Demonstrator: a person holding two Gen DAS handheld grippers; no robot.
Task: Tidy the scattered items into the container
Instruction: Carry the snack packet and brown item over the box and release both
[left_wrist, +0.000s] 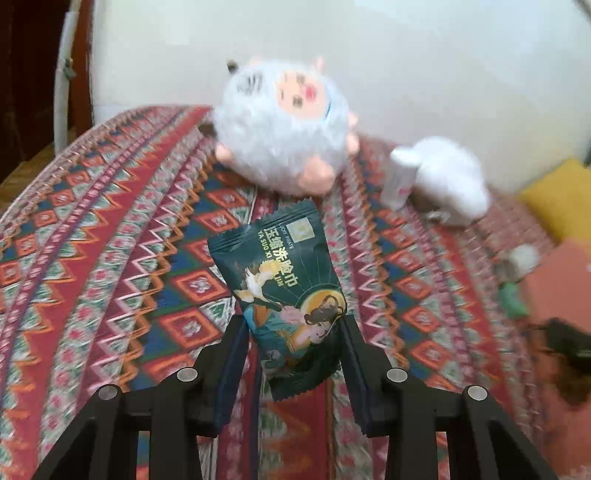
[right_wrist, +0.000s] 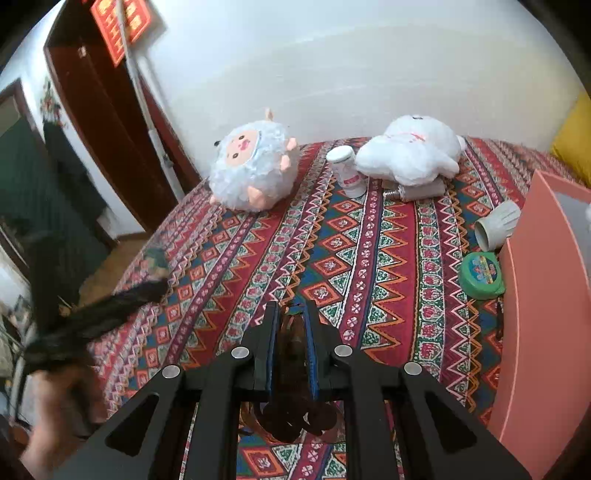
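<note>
1. Nearest your left camera, the left hand-held gripper (left_wrist: 293, 321) is clamped on one dark green foil sachet (left_wrist: 284, 295). It is flat, glossy and crimped at both ends, printed with a crane and a painted figure, and held tilted above the cloth.
2. Nearest your right camera, the right hand-held gripper (right_wrist: 291, 314) has its jaws drawn close on a dark brown, shiny bundle (right_wrist: 291, 369) that hangs below the fingers. What it is cannot be told.
3. Under both lies a woven cloth (right_wrist: 258, 258) with red, blue and green zigzag and diamond bands; whether it covers a bed or a tabletop cannot be told.
4. At your right edge stands the container, a smooth salmon-pink box (right_wrist: 546, 295).
5. Touching or just beside its wall lie one round green tape measure (right_wrist: 480, 275) and, further back, one ribbed white cup (right_wrist: 496, 225) on its side.
6. Further back stands one white cylindrical bottle (right_wrist: 347, 171), and near it one metal cylinder (right_wrist: 417, 192) pokes from under a toy.
7. Farthest sit two plush toys: one fluffy pale-blue sheep (right_wrist: 255, 166) and one white one (right_wrist: 410, 151) lying down.
8. At your left, blurred, the other gripper (right_wrist: 92, 317) shows dark.
</note>
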